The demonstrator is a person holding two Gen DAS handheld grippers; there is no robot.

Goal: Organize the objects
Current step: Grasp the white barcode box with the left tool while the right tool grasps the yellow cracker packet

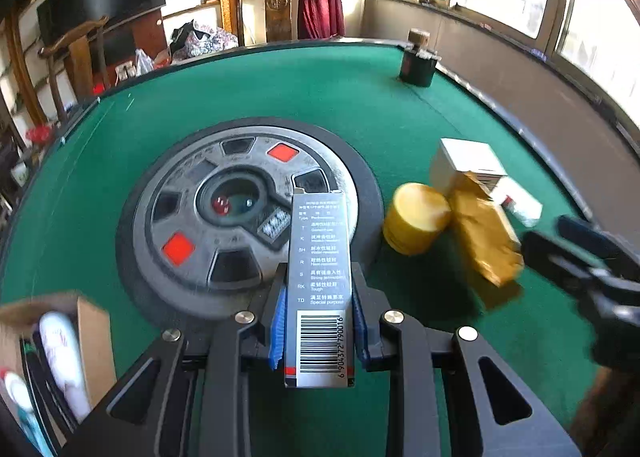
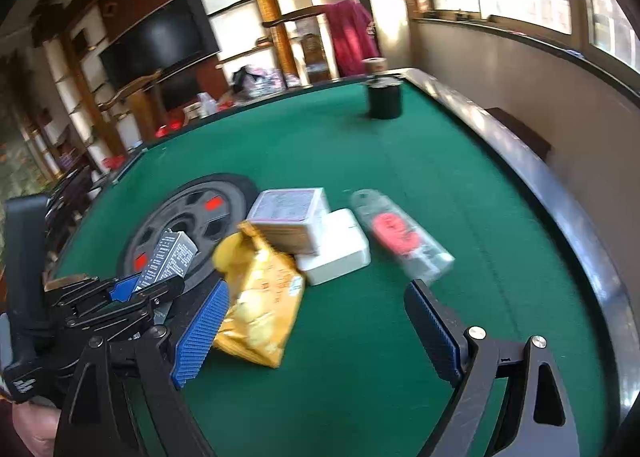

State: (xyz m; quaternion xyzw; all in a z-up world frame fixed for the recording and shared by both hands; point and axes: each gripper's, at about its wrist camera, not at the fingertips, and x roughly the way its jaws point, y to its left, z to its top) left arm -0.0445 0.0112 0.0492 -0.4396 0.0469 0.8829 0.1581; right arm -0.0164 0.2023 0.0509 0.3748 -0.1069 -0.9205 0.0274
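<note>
Silver carton (image 1: 320,289) stands clamped between the left gripper (image 1: 319,321) pads; right gripper (image 2: 316,331) gapes beside the yellow packet (image 2: 260,305).

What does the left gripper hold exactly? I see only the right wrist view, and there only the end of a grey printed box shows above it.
Observer: The left gripper has its jaws shut on a slim silver box; a barcode is printed at the box's near end.
Operator: Is some container near it, to put things in?
Observer: Yes. An open cardboard box stands at the lower left of the left wrist view, with what looks like a white bottle inside, though it is blurred.
Operator: And the yellow shape behind the bag?
Observer: It is a round yellow jar, right beside the yellow bag.
</note>
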